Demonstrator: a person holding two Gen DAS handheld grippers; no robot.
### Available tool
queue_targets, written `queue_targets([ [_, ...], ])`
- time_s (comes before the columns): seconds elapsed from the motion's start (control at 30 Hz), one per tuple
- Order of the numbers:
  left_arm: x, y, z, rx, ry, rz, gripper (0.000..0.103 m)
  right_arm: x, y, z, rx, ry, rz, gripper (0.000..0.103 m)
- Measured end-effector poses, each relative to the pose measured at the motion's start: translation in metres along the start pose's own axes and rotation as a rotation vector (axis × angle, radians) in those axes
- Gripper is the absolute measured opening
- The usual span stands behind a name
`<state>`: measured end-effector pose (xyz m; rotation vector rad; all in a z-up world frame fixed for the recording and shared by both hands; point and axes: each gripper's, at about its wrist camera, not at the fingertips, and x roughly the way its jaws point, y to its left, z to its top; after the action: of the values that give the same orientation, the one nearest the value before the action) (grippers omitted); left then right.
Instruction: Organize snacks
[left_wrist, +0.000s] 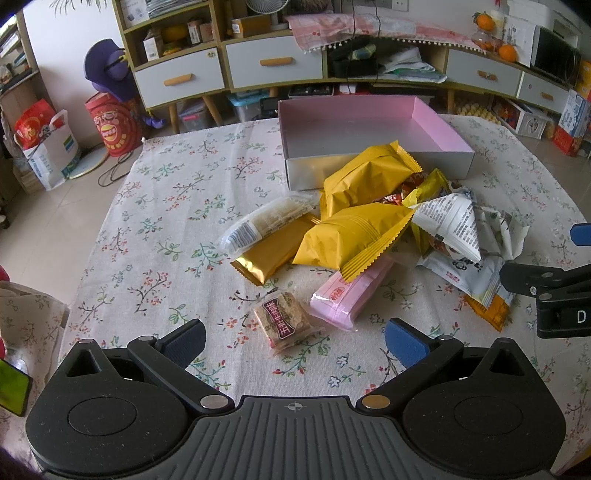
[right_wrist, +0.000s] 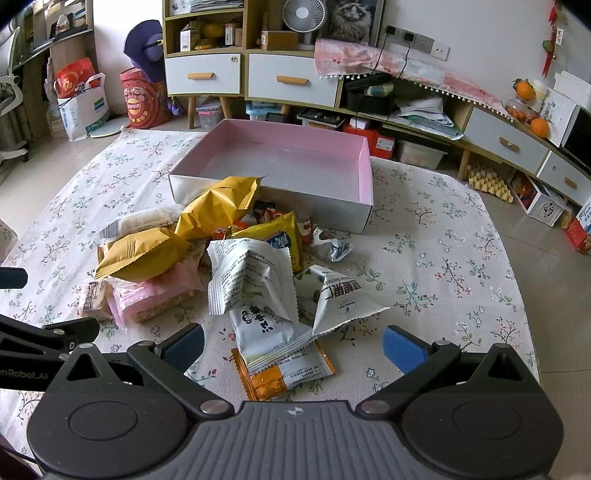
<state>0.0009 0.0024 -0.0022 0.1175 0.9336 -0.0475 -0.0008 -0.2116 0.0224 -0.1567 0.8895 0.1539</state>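
A shallow cardboard box (left_wrist: 373, 129) with a pink lining and white outer walls is sitting open on the far half of the table, and nothing is lying inside it. One puffed yellow packet (left_wrist: 369, 175) is leaning against its near wall, outside the box.

The snacks are lying in a loose heap just in front of the box. A second yellow packet (left_wrist: 354, 236) is resting on top of a flat gold wrapper (left_wrist: 269, 254) and a pink wrapped bar (left_wrist: 351, 297), with a clear rice-cracker pack (left_wrist: 266, 221) beside them. The left gripper (left_wrist: 295, 341) is hovering low over the table with its jaws spread wide and holding nothing; a small clear-wrapped brown cake (left_wrist: 286, 321) is lying on the cloth between the fingertips, touching neither.

The right gripper (right_wrist: 293, 347) is also hanging with its jaws wide apart and empty. A white packet with a cartoon face (right_wrist: 266, 332) is lying just ahead of it, on top of an orange-and-white sachet (right_wrist: 284, 373) that is reaching back between the fingers. Two crumpled white printed bags (right_wrist: 251, 277) (right_wrist: 340, 299) are standing behind it.

A floral tablecloth (left_wrist: 166, 206) is covering the table. Behind it, a long low cabinet with white drawers (right_wrist: 291, 79) is running along the wall, carrying a desk fan (right_wrist: 304, 14) and oranges (right_wrist: 539, 127); red gift bags (left_wrist: 35, 123) are standing on the tiled floor.
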Motion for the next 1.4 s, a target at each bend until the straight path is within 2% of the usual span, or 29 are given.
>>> queue_targets([
  [0.8,0.002,0.003,0.002,0.007,-0.024,0.029,0.103,0.002,0.001,0.0,-0.007,0.009,-0.007,0.082],
  [0.87,0.0,0.002,0.005,0.022,-0.038,0.025,0.103,0.003,0.001,0.001,-0.008,0.015,-0.016,0.082],
  [1.0,-0.008,0.001,0.015,0.062,-0.13,0.016,0.103,0.004,0.001,0.01,-0.054,-0.023,-0.063,0.082],
  [1.1,-0.009,0.003,0.03,0.081,-0.137,-0.015,0.103,0.004,0.0,0.02,-0.079,-0.046,-0.074,0.082],
  [1.23,-0.004,0.005,0.048,0.12,-0.087,-0.126,0.103,0.005,-0.002,0.035,-0.073,-0.034,0.027,0.082],
  [1.3,0.002,0.01,0.053,0.104,-0.067,-0.155,0.103,0.007,-0.002,0.043,-0.087,-0.028,0.094,0.081],
  [1.4,0.014,0.021,0.052,0.05,-0.039,-0.194,0.103,0.016,-0.001,0.053,-0.095,-0.012,0.104,0.081],
])
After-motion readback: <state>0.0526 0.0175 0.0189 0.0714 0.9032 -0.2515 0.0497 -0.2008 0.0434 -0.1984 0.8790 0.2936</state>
